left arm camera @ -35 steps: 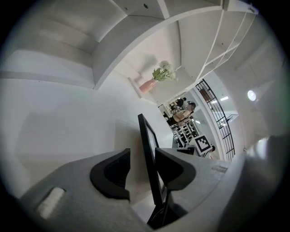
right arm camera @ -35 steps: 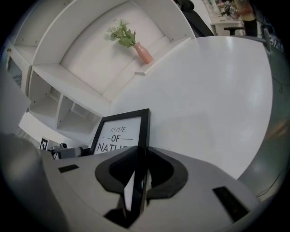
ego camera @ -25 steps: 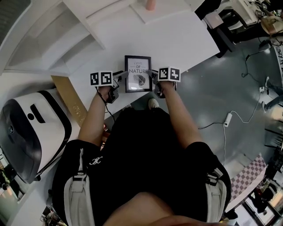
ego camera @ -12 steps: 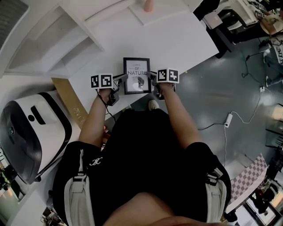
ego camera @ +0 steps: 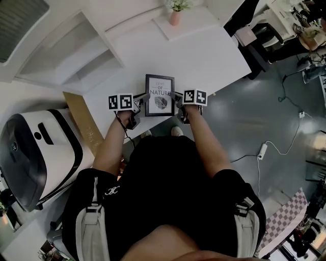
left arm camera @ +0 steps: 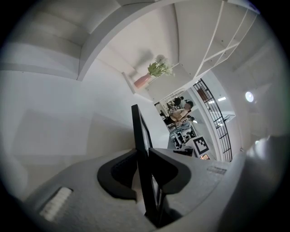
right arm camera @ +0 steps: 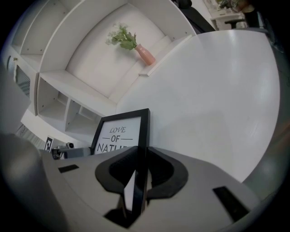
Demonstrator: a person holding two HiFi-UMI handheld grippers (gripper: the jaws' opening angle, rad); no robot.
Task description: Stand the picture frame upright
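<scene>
The black picture frame point(ego camera: 159, 95), printed "LOVE OF NATURE" with a leaf, rests near the white table's front edge with its face toward the head camera. My left gripper point(ego camera: 142, 98) has just been closing its jaws, and the frame's left edge point(left arm camera: 141, 136) now sits clamped between its black pads point(left arm camera: 121, 170). My right gripper point(ego camera: 177, 97) is shut on the frame's right edge point(right arm camera: 144, 131); in the right gripper view the printed face shows to the left of the jaws. The frame's back and its stand are hidden.
A pink vase with a green plant point(ego camera: 175, 12) stands on a low ledge at the table's point(ego camera: 209, 51) far side. White shelving point(ego camera: 76, 46) lies to the left, with a gold panel point(ego camera: 81, 120) and a white rounded machine point(ego camera: 35, 153) below it. Cables cross the grey floor point(ego camera: 265, 140).
The left gripper's fingers have drawn in onto the frame's left edge. The head view has tipped, bringing the vase into sight. The right gripper keeps its hold.
</scene>
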